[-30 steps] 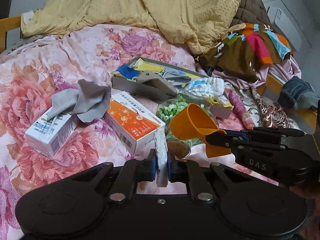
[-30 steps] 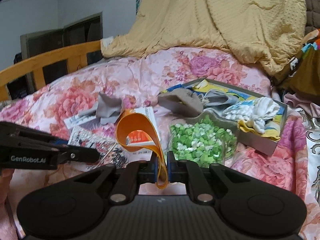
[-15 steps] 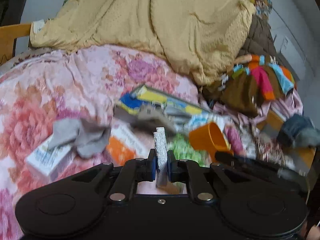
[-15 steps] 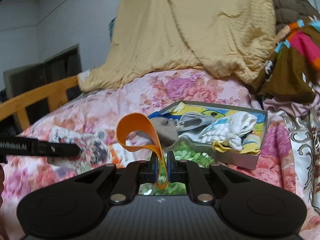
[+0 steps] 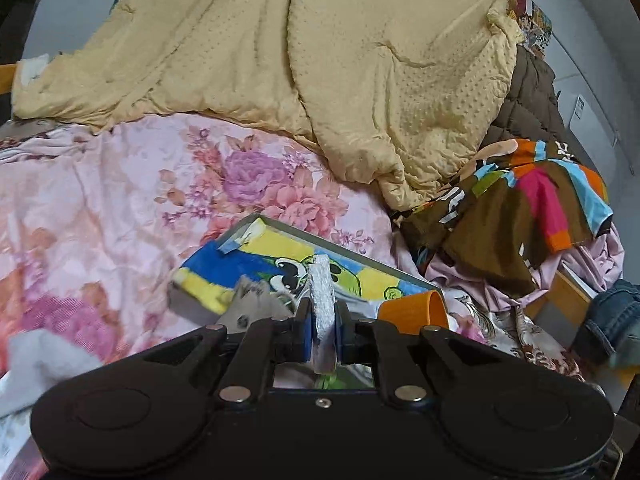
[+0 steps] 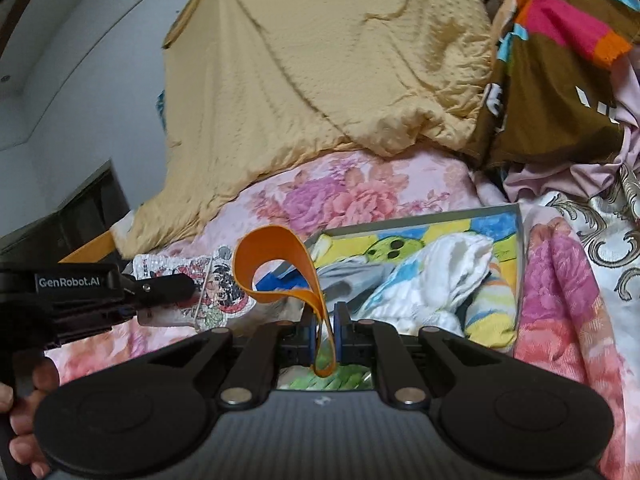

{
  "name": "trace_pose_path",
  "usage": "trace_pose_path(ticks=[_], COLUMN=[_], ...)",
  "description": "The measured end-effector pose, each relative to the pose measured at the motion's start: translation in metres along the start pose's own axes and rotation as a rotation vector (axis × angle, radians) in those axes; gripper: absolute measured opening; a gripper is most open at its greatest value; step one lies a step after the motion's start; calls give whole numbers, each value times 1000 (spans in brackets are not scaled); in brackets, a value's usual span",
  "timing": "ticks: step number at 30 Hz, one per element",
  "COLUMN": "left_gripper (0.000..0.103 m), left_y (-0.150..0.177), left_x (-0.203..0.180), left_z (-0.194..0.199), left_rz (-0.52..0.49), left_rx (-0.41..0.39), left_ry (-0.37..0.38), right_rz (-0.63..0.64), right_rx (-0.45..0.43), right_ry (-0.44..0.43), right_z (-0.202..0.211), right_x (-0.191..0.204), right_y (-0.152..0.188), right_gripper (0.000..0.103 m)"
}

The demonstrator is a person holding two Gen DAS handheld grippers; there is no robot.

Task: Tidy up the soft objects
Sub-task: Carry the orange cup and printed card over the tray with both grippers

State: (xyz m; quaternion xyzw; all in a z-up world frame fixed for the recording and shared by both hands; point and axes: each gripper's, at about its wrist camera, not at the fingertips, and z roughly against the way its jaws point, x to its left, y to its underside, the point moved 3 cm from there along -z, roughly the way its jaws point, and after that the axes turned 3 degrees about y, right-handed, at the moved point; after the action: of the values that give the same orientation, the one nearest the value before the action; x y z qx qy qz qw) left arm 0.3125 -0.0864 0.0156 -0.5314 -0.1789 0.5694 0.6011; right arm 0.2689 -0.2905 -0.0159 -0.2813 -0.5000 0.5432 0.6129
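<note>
My left gripper [image 5: 322, 326] is shut on a flat white pad [image 5: 322, 296], seen edge-on between its blue pads. In the right wrist view that pad [image 6: 218, 292] shows a cartoon print, held out from the left by the left gripper [image 6: 188, 284]. My right gripper [image 6: 323, 328] is shut on the squashed wall of a soft orange cup [image 6: 280, 264]; the cup [image 5: 414, 312] also shows in the left wrist view. Just ahead of both lies a grey-rimmed box [image 6: 520, 240] with a cartoon lining, holding a white cloth [image 6: 440, 276] and a grey piece [image 5: 252, 308].
A flowered bedsheet [image 5: 100, 200] covers the bed. A yellow blanket [image 5: 320, 60] is heaped behind the box, with a striped brown garment [image 5: 540, 200] and jeans [image 5: 616, 320] to the right. A grey cloth [image 5: 36, 352] lies near left. Green bits [image 6: 320, 380] show under the right gripper.
Both grippers have moved forward and closer to the cartoon box, each keeping its hold. The two cartons at the left have dropped out of the left wrist view. The right gripper has rolled.
</note>
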Motion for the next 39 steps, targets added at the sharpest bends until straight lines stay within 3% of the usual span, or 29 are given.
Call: trace_pose_path(ticks=[16, 30, 39], left_gripper=[11, 11, 15], left_y=[-12, -2, 2], left_x=[8, 10, 19], left_z=[-75, -103, -111], left_rz=[-8, 29, 29], left_rx=[24, 47, 55], left_ry=[-58, -77, -116], right_rz=[25, 35, 97], right_rx=[-10, 13, 25], right_ry=[54, 77, 85], right_z=[-60, -76, -87], right_x=[-26, -34, -28], right_y=[-19, -20, -21], right_gripper=[10, 11, 18])
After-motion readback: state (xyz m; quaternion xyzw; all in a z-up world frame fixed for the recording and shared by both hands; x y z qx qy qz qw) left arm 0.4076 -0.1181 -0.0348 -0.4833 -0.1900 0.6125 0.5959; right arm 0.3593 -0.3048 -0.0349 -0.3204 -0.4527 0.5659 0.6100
